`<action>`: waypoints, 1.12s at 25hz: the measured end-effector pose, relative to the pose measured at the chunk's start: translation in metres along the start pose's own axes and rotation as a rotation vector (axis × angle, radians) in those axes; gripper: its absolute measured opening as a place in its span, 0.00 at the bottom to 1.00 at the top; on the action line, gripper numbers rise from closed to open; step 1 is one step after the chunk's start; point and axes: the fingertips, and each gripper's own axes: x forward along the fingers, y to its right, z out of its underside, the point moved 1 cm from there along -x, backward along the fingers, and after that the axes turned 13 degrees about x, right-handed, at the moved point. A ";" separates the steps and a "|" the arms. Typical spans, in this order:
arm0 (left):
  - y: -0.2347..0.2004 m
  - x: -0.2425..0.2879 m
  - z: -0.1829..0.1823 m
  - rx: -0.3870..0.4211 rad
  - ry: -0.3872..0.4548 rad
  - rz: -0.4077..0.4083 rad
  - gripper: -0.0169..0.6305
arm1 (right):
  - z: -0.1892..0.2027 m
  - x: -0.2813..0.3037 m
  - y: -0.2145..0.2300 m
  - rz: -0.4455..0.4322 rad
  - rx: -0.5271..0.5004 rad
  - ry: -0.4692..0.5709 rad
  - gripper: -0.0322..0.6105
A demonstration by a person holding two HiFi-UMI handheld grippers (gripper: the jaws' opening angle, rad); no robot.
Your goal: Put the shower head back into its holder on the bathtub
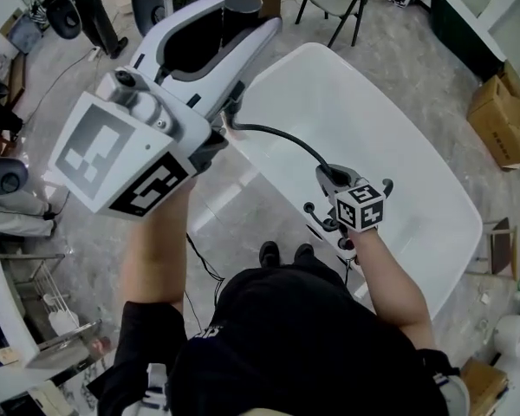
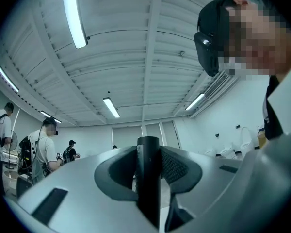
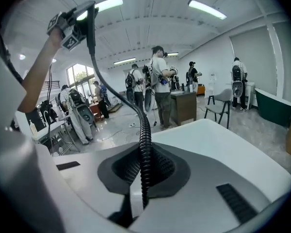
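Above the white bathtub [image 1: 399, 154] edge, the left gripper [image 1: 230, 24] clamps the shower head [image 2: 148, 154] high, by what looks like its handle. That part should be rigid, light and slick, the best hold. The right gripper [image 3: 143, 169] pinches the limp ribbed hose [image 1: 282, 134].

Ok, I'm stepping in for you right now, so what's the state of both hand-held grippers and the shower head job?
Left hand-held gripper: shut on the shower head, held raised beside the bathtub.
Right hand-held gripper: shut on the hose, by the bathtub's near rim.
Done: shower head and hose in hand.
Left: seat the shower head in its holder, which I can't make out.
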 end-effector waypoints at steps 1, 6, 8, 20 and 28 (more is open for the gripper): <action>0.000 -0.001 0.000 -0.004 0.002 0.001 0.25 | -0.010 -0.002 -0.006 -0.010 -0.002 0.019 0.10; 0.000 -0.004 0.011 0.005 -0.044 0.003 0.25 | -0.045 -0.004 -0.039 -0.054 -0.005 0.067 0.10; 0.009 0.005 0.023 0.013 -0.068 0.009 0.25 | -0.049 -0.002 -0.041 -0.070 0.002 0.069 0.10; 0.050 0.040 0.093 -0.013 -0.179 0.044 0.25 | -0.060 0.010 -0.026 -0.193 0.161 0.118 0.10; 0.053 0.047 0.116 -0.037 -0.226 0.043 0.25 | -0.078 0.027 -0.023 -0.257 0.210 0.145 0.10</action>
